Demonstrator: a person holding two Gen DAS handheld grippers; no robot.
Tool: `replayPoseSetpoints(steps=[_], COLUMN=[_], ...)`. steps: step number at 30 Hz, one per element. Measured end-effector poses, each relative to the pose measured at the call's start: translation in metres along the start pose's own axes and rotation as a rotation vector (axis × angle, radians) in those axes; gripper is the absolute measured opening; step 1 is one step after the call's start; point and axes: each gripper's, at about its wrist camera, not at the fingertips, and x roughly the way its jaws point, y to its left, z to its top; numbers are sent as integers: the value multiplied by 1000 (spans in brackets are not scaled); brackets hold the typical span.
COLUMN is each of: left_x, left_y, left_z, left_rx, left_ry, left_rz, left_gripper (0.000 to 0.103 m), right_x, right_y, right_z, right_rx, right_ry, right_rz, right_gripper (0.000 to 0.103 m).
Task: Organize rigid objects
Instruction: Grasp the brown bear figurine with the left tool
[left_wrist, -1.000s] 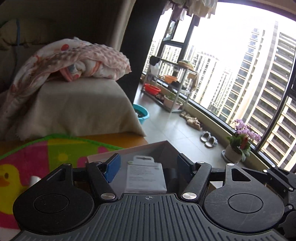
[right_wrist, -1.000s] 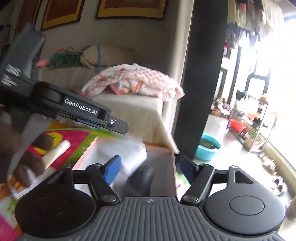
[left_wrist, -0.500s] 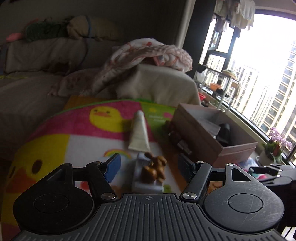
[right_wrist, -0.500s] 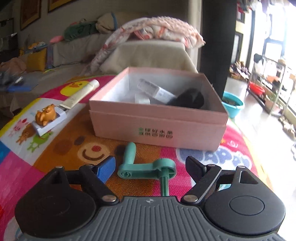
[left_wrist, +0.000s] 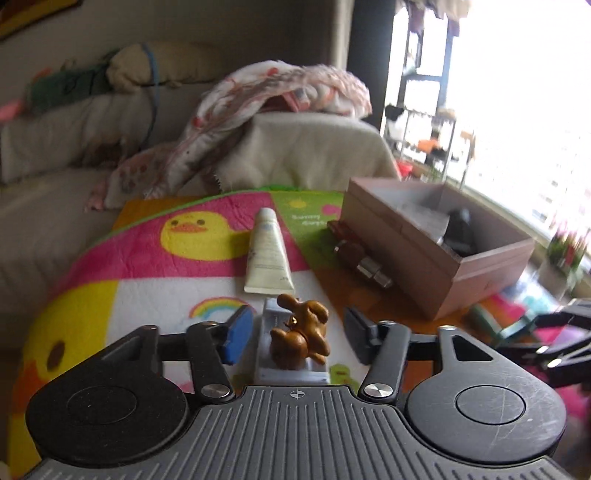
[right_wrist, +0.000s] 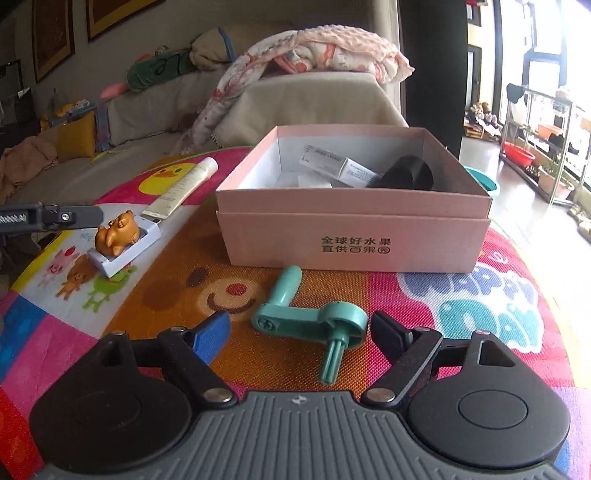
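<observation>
A brown animal figurine (left_wrist: 299, 332) sits on a small white block (left_wrist: 291, 369) on the colourful mat. My left gripper (left_wrist: 295, 317) straddles both, and its jaws are closing; the pads show a thin gap on each side of the block. A teal crank handle (right_wrist: 310, 321) lies on the mat between the fingers of my right gripper (right_wrist: 299, 319), which is open and not touching it. Behind the crank stands the open pink box (right_wrist: 354, 236), holding a black object (right_wrist: 406, 173) and white cartons (right_wrist: 332, 162). The figurine (right_wrist: 114, 232) also shows in the right wrist view.
A white tube (left_wrist: 267, 254) lies past the figurine. A brown bottle with a metal cap (left_wrist: 360, 254) rests against the box's left wall (left_wrist: 406, 258). A sofa with a pink blanket (right_wrist: 314, 51) stands behind the table. Windows and a shelf rack are at the right.
The left view swung from the box and window to the mat, then closed in on the figurine while the jaws narrowed. The right gripper came down over the teal crank.
</observation>
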Motion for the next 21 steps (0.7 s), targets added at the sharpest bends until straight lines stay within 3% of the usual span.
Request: replayPoseSetpoints(steps=[4, 8, 16, 21], left_x=[19, 18, 2, -15], left_y=[-1, -2, -9, -38], left_z=[-3, -4, 1, -1], left_rx=[6, 21, 16, 39], left_ry=[66, 65, 47, 45], left_rz=[20, 30, -43, -157], left_gripper=[48, 42, 42, 42], right_x=[0, 1, 1, 1], right_y=[-3, -4, -4, -4], right_z=[0, 0, 0, 0], right_rx=[16, 21, 23, 23], right_ry=[1, 1, 2, 3], right_rz=[6, 5, 7, 8], right_gripper=[84, 84, 84, 85])
